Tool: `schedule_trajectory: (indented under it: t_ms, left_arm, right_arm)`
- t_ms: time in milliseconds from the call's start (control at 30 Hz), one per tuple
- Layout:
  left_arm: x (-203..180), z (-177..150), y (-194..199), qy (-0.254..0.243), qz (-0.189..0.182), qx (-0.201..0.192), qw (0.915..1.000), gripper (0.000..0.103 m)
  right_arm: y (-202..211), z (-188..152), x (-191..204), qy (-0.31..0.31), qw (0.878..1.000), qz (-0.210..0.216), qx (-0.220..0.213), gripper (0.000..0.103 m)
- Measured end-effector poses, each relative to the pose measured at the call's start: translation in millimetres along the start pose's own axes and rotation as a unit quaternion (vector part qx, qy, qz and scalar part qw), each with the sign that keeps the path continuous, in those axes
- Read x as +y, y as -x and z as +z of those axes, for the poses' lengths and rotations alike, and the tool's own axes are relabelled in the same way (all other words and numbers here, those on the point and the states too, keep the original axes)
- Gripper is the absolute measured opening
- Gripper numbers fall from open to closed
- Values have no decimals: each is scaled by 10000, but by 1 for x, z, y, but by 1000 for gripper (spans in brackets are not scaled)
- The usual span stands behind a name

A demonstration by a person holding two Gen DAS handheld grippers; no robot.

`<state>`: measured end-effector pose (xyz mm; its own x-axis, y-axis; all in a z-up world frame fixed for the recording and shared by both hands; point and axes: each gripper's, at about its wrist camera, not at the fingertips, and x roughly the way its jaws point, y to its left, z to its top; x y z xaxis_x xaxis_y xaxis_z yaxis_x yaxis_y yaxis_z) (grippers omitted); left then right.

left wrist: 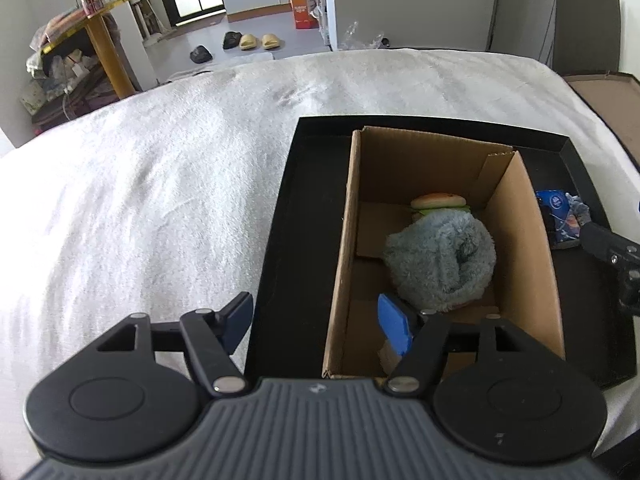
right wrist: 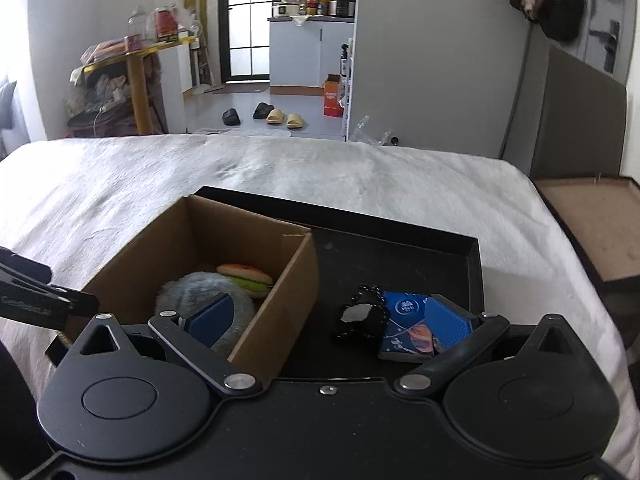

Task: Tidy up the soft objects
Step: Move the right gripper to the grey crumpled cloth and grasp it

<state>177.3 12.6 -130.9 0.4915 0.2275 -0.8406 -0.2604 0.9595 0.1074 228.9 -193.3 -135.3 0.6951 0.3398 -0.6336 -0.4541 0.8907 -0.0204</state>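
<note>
Right now both grippers stand spread with nothing between their pads. The left gripper (left wrist: 318,326) hangs at the near end of the cardboard box (left wrist: 348,208), its right blue pad inside the box and its left pad outside, over the black tray (left wrist: 296,208) that the box stands in. Just ahead of that inner pad lies the fluffy grey-blue plush (left wrist: 440,256), resting on the box floor against the right wall; it touches neither pad. Beyond the plush, at the far end of the box, sits the soft toy burger (left wrist: 438,201), partly hidden behind it.

The right gripper (right wrist: 328,320) is opened very wide and straddles the box's right wall: its left pad is above the plush (right wrist: 192,292) inside the box, its right pad out over the tray floor (right wrist: 400,256). Near that right pad, on the tray, lie a blue printed packet (right wrist: 404,320) and, touching its left edge, a small black item (right wrist: 360,316) whose kind I cannot tell. The tray rests on a white fuzzy blanket (right wrist: 120,184).
</note>
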Motion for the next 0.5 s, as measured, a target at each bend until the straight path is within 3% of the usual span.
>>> schedule_trajectory:
  t_ms: [233, 500]
  left_arm:
    - [-18, 8, 1, -271, 171, 2, 9995, 70]
    - [-32, 20, -3, -285, 471, -40, 9985, 71]
  right_arm:
    - [-10, -2, -25, -245, 9996, -16, -107, 102]
    - [-25, 1, -57, -599, 9980, -114, -158, 88]
